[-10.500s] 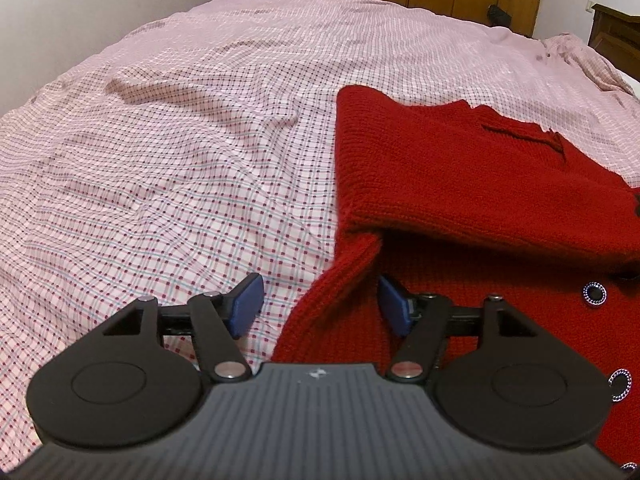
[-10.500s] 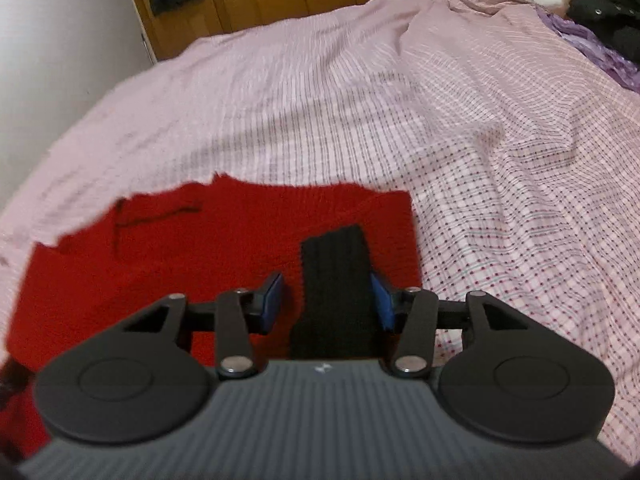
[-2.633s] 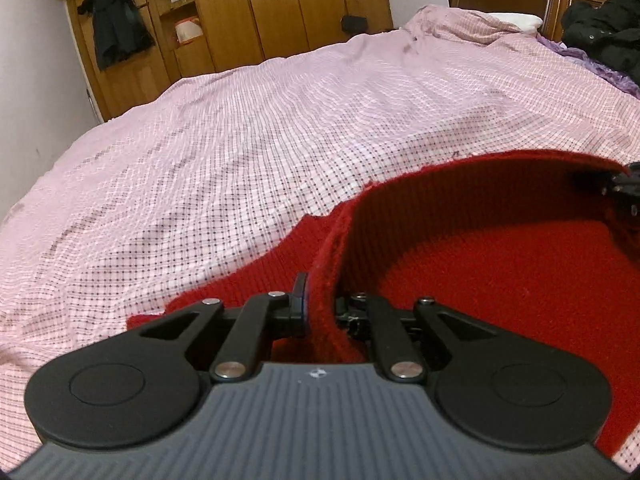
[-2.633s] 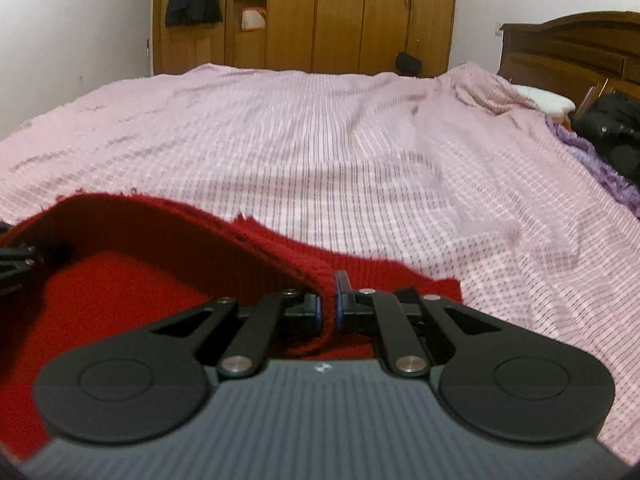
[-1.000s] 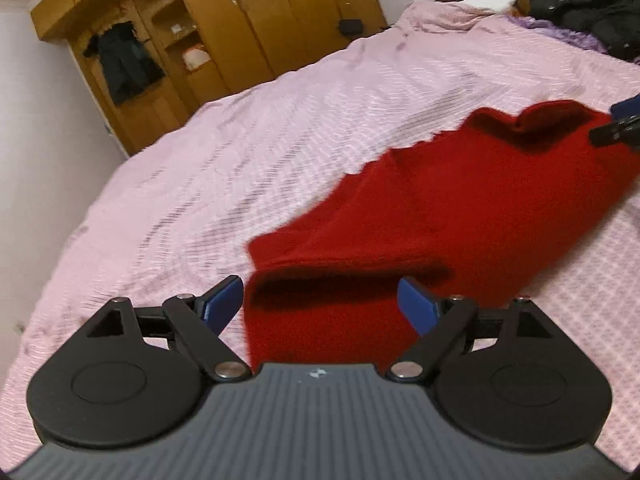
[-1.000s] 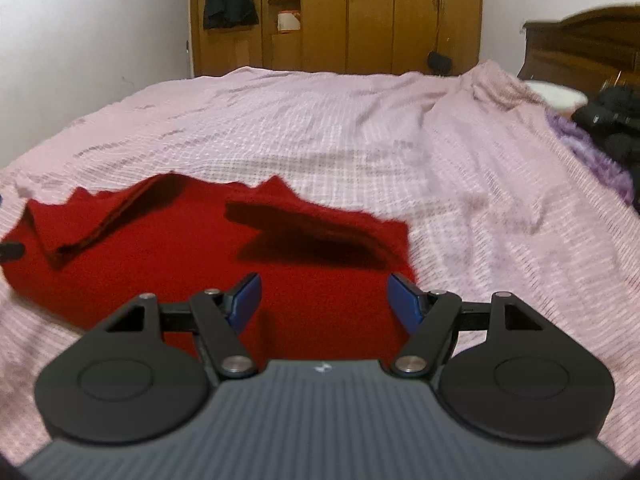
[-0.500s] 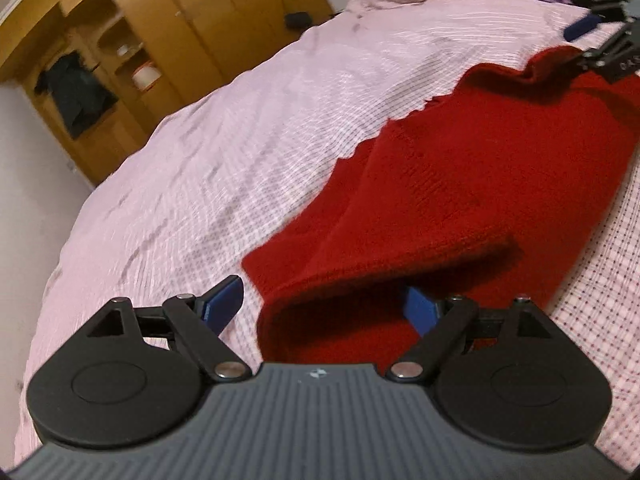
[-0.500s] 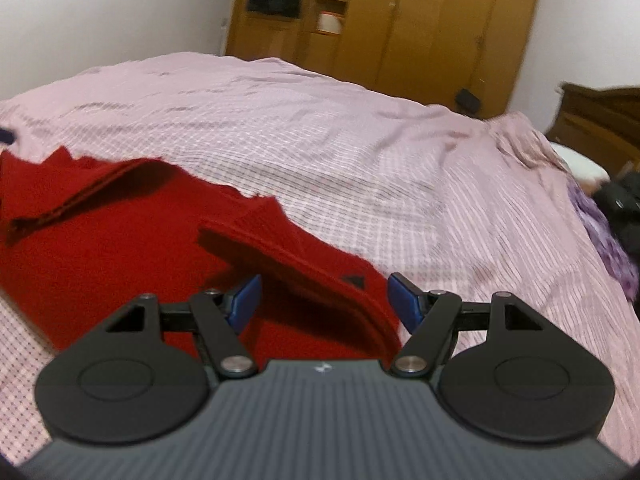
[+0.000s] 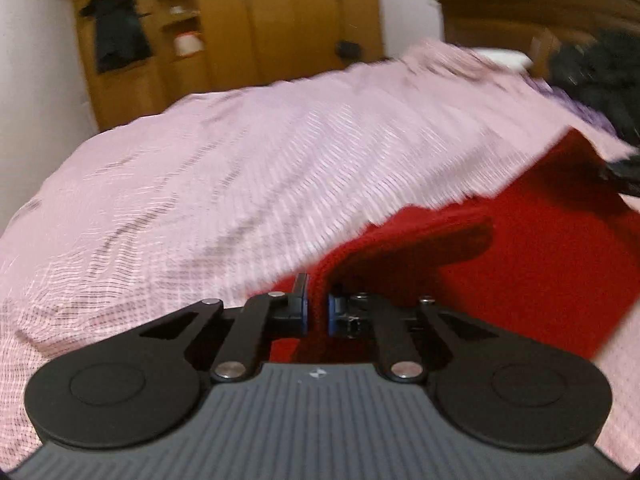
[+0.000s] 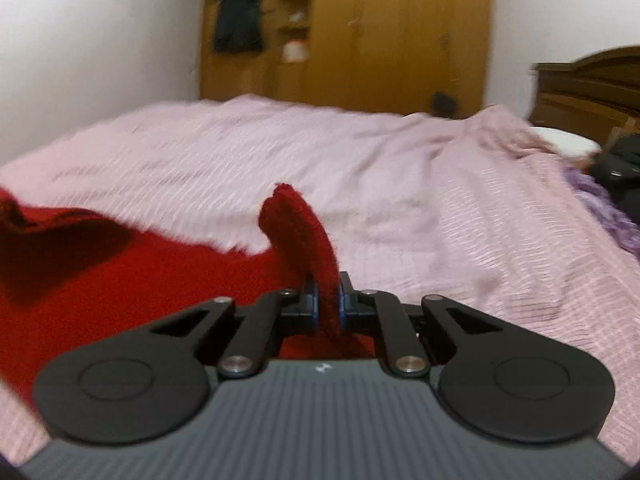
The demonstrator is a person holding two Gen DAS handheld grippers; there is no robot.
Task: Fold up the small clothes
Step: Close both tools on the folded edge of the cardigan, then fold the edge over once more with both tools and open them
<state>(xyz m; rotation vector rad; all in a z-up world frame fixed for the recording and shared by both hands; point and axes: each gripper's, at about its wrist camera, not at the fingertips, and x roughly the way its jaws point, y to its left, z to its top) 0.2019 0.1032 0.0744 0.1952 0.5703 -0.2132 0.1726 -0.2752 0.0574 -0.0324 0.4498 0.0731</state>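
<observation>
A red knitted sweater (image 9: 532, 248) lies partly folded on a pink checked bedspread (image 9: 224, 184). My left gripper (image 9: 317, 312) is shut on the sweater's near left edge and lifts a fold of it. In the right wrist view the sweater (image 10: 120, 272) spreads to the left. My right gripper (image 10: 328, 308) is shut on its right edge, and a red flap stands up between the fingers. The right gripper's tip (image 9: 624, 176) shows at the far right of the left wrist view. Both views are blurred.
A wooden wardrobe (image 10: 392, 32) with a hanging dark garment (image 10: 238, 16) stands beyond the bed. A dark wooden headboard (image 9: 540, 24), a pile of dark clothes (image 9: 596, 76) and a purple cloth (image 10: 608, 208) are at the right. A white wall (image 10: 96, 48) is at the left.
Both grippers were open over the folded sweater half a second ago. They have now shut on its left and right edges and are lifting them.
</observation>
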